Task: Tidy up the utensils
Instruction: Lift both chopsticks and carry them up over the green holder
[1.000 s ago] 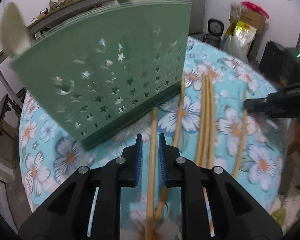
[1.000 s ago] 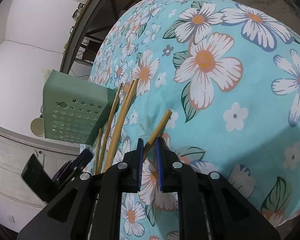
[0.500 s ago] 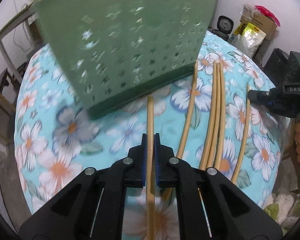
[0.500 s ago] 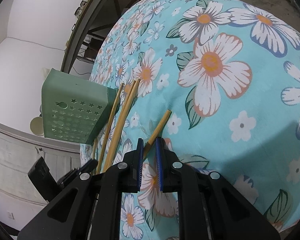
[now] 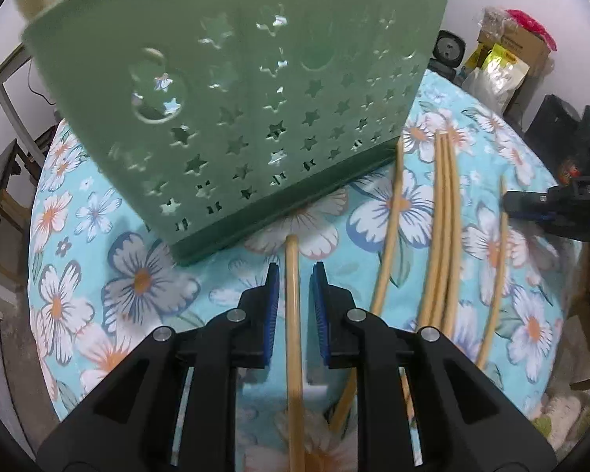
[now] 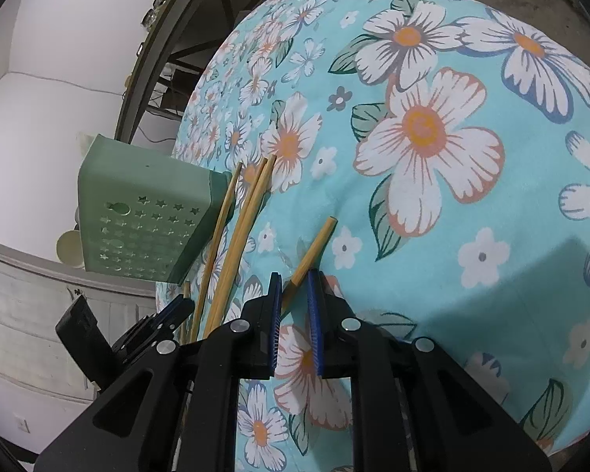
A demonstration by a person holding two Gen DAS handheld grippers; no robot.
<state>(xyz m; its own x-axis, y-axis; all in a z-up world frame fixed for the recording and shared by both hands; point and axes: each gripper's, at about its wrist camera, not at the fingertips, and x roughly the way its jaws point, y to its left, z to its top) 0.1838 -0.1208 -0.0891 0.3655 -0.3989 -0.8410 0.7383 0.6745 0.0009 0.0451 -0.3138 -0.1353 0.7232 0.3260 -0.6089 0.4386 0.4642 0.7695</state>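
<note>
A green utensil holder (image 5: 236,110) with star cut-outs stands on the floral tablecloth; it also shows in the right wrist view (image 6: 141,220). Several bamboo chopsticks (image 5: 444,228) lie to its right. My left gripper (image 5: 294,275) is open, its jaws apart on either side of one chopstick (image 5: 293,314) that points at the holder's base. My right gripper (image 6: 295,281) is open around another chopstick (image 6: 312,247), which lies slanted between the pads without being squeezed. The right gripper shows at the right edge of the left wrist view (image 5: 550,204).
The round table with the turquoise floral cloth (image 6: 452,137) drops off at its edges. Boxes and bags (image 5: 507,59) stand on the floor beyond. A shelf frame (image 6: 169,39) stands behind the table. The left gripper (image 6: 137,330) shows low left in the right wrist view.
The left gripper had closed on the chopstick half a second ago and has now opened again. The holder looks nearer and more face-on. The right gripper's jaws have opened slightly.
</note>
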